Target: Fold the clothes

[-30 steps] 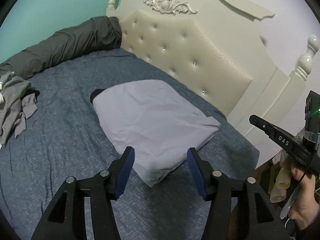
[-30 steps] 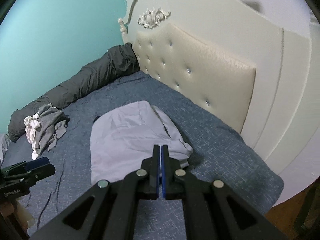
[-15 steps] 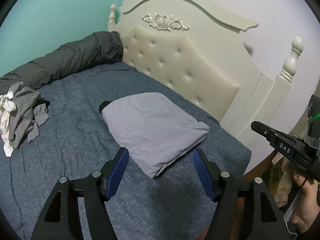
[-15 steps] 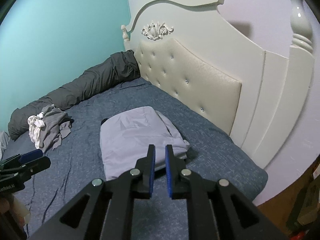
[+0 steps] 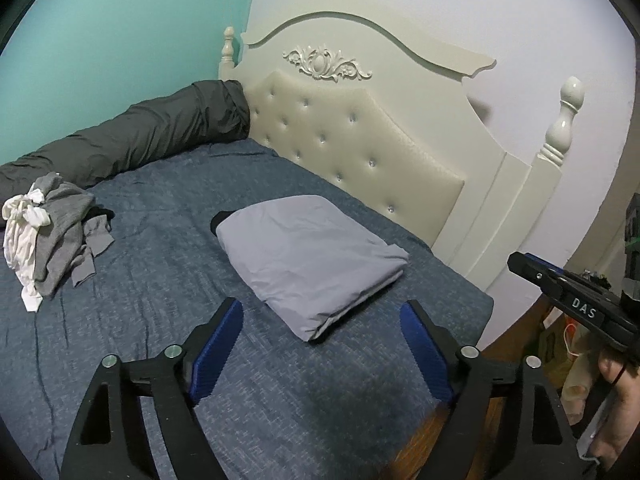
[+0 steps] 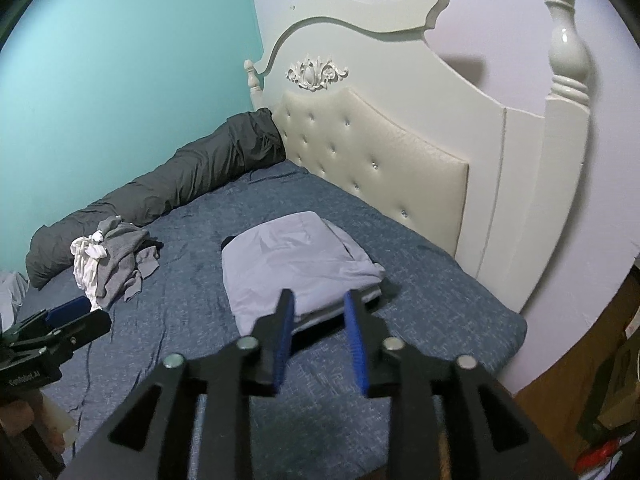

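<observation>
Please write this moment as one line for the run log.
left tool: open, empty | right tool: open, empty | lilac garment: folded, on bed | grey clothes pile: unfolded

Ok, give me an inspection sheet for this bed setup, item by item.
Surface: blue bedsheet, lightly wrinkled.
Job's things: lilac garment folded, lying flat near the headboard; something dark shows at its far corner.
Clutter: grey-and-white clothes pile, unfolded; dark bolster along the teal wall.
Grippers: left gripper jaws wide open, empty; right gripper jaws open, empty; both held short of the garment.
Cables: thin black cord at the hand.
Surroundings: wooden floor, bags beside the bed.
</observation>
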